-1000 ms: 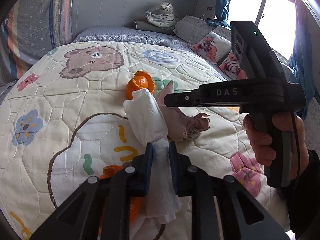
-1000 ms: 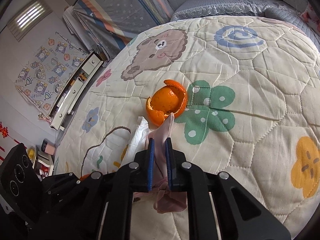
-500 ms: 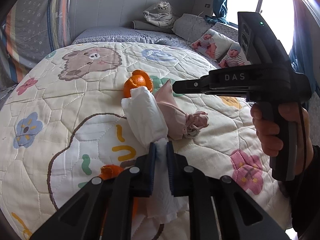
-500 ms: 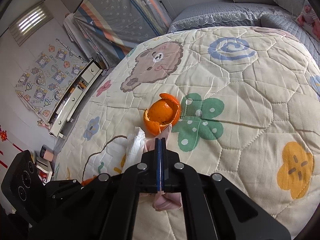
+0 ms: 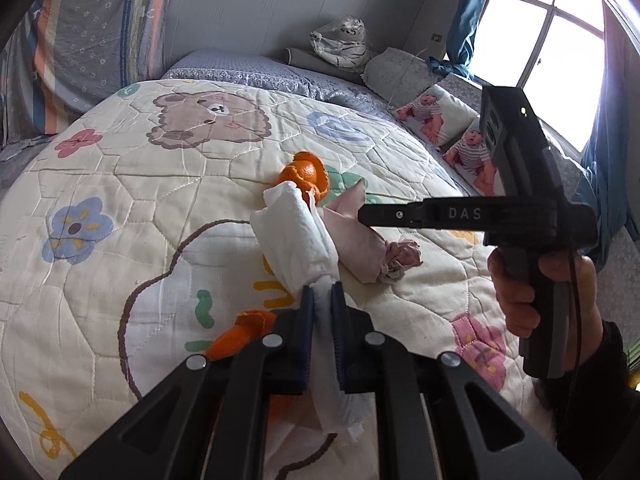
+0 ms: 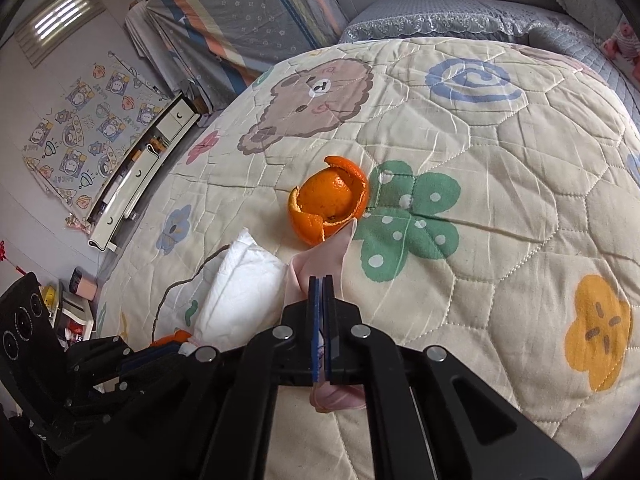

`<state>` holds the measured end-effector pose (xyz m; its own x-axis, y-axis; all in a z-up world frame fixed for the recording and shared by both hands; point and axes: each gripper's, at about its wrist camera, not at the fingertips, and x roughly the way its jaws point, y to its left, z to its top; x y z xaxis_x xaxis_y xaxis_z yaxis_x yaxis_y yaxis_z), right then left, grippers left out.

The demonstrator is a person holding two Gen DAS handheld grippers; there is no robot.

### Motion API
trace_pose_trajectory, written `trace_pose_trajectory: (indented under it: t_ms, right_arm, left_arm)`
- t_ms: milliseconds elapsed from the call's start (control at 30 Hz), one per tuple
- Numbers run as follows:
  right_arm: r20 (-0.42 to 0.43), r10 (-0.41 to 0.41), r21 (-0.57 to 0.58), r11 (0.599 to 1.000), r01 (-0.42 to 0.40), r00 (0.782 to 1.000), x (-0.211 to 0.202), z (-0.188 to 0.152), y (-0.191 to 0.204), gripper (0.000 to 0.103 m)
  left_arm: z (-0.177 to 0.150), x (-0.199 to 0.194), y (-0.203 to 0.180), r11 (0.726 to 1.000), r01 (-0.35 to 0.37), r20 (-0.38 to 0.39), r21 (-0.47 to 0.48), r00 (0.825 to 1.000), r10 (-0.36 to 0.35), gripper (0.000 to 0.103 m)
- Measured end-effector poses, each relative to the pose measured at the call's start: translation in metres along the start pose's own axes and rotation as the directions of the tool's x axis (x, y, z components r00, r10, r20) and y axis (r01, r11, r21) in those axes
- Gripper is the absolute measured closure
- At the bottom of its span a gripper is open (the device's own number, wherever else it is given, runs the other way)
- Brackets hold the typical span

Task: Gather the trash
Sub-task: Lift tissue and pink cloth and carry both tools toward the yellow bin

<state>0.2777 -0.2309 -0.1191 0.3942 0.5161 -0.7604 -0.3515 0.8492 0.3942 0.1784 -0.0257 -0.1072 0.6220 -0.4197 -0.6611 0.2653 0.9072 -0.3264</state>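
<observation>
In the left wrist view my left gripper (image 5: 322,293) is shut on the lower end of a rolled white tissue (image 5: 294,236), which stands up from the quilt. A crumpled pink tissue (image 5: 356,246) lies just right of it. My right gripper (image 5: 362,214) reaches in from the right and pinches its raised tip. In the right wrist view that right gripper (image 6: 320,282) is shut on the pink tissue (image 6: 318,258). A cupped orange peel (image 6: 328,204) sits just beyond. A smaller peel piece (image 5: 244,334) lies by my left fingers.
The cartoon quilt (image 5: 120,208) covers the whole bed. Baby-print pillows (image 5: 436,114) and a bagged plush toy (image 5: 344,42) sit at the head. A hand (image 5: 536,292) holds the right gripper. A dresser (image 6: 136,176) stands beyond the bed's left side.
My right jaws have shut fully on the pink tissue's tip. The left jaws have pinched the white tissue tighter, and the left gripper has shifted a little, showing more of the small peel piece.
</observation>
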Motion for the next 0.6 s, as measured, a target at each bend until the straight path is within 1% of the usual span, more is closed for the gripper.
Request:
trace_pose_trajectory:
  t_ms: [100,133,200,233,267,300,333,367,433,500,533,567,600]
  right_arm:
    - [-0.001,-0.001,-0.003,1.0,0.001,1.0,-0.002,-0.002,0.003,0.102]
    - [-0.002,0.0,-0.013,1.0,0.0,1.0,-0.002,-0.002,0.006,0.099]
    - [-0.003,-0.007,-0.031,0.999,0.007,1.0,-0.003,-0.004,0.011,0.077]
    - [0.001,0.001,-0.033,0.999,-0.001,1.0,-0.004,-0.005,0.013,0.049]
    - [0.012,0.007,-0.033,0.999,-0.007,1.0,-0.005,-0.006,0.014,0.049]
    - [0.017,-0.014,-0.04,0.999,0.015,1.0,-0.006,-0.006,0.016,0.055]
    - [0.023,-0.049,-0.056,0.997,0.05,0.999,-0.006,-0.007,0.019,0.058]
    - [0.026,-0.067,-0.065,0.996,0.068,0.997,-0.006,-0.007,0.02,0.058]
    - [-0.003,-0.073,-0.064,0.995,0.073,0.997,0.001,-0.007,0.019,0.058]
    - [-0.026,-0.115,-0.087,0.99,0.112,0.993,0.009,-0.011,0.019,0.058]
    - [-0.033,-0.138,-0.101,0.986,0.134,0.99,0.013,-0.013,0.019,0.063]
    - [-0.034,-0.148,-0.105,0.984,0.144,0.988,0.015,-0.015,0.019,0.074]
    - [-0.036,-0.141,-0.11,0.985,0.136,0.989,0.015,-0.016,0.02,0.077]
  left_arm:
    - [0.0,-0.016,0.004,1.0,0.008,0.038,-0.026,0.999,-0.007,0.095]
    - [0.0,-0.02,0.005,0.999,0.01,0.045,-0.033,0.999,-0.008,0.094]
    - [-0.001,-0.025,0.007,0.999,0.014,0.055,-0.045,0.998,-0.012,0.095]
    - [-0.001,-0.027,0.008,0.999,0.019,0.056,-0.049,0.998,-0.016,0.095]
    - [-0.001,-0.028,0.008,0.998,0.021,0.062,-0.052,0.998,-0.018,0.095]
    - [-0.001,-0.03,0.008,0.998,0.02,0.069,-0.052,0.997,-0.017,0.095]
    - [0.0,-0.031,0.008,0.999,0.021,0.075,-0.049,0.997,-0.017,0.095]
    - [0.0,-0.032,0.007,0.999,0.022,0.081,-0.046,0.997,-0.018,0.095]
    - [0.0,-0.034,0.008,0.998,0.022,0.088,-0.051,0.996,-0.017,0.095]
    - [0.0,-0.035,0.008,0.998,0.023,0.089,-0.053,0.996,-0.019,0.095]
    - [0.0,-0.035,0.009,0.998,0.021,0.093,-0.054,0.996,-0.016,0.095]
    - [0.001,-0.035,0.009,0.998,0.02,0.096,-0.055,0.995,-0.015,0.095]
    - [0.001,-0.036,0.009,0.998,0.019,0.099,-0.057,0.995,-0.014,0.094]
